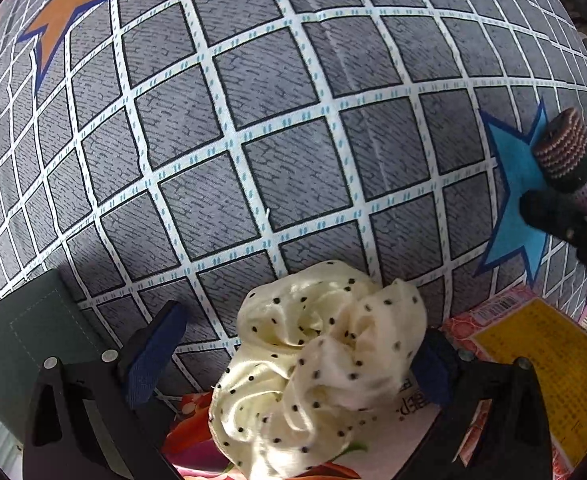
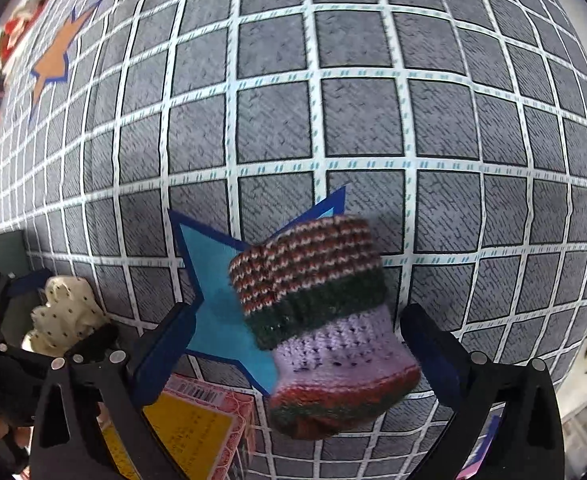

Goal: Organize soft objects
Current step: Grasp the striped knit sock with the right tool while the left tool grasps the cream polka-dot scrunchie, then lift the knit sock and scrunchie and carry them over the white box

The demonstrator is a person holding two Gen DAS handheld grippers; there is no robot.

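Hovering over the grid cloth (image 2: 365, 120) with both grippers: right gripper (image 2: 293, 344) spread wide, sock (image 2: 317, 320) lying blurred between its pads, touching neither, over the blue star (image 2: 213, 280); left gripper (image 1: 301, 356) also open, scrunchie (image 1: 317, 360) sitting loose between its pads, beside a yellow box (image 1: 553, 360).

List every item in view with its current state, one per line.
left gripper: open, the scrunchie between its fingers
scrunchie: cream with black dots, bunched up
right gripper: open wide, pads clear of the sock
knitted sock: blurred, partly over the blue star
blue star: flat on the checked cloth
orange star: flat, uncovered
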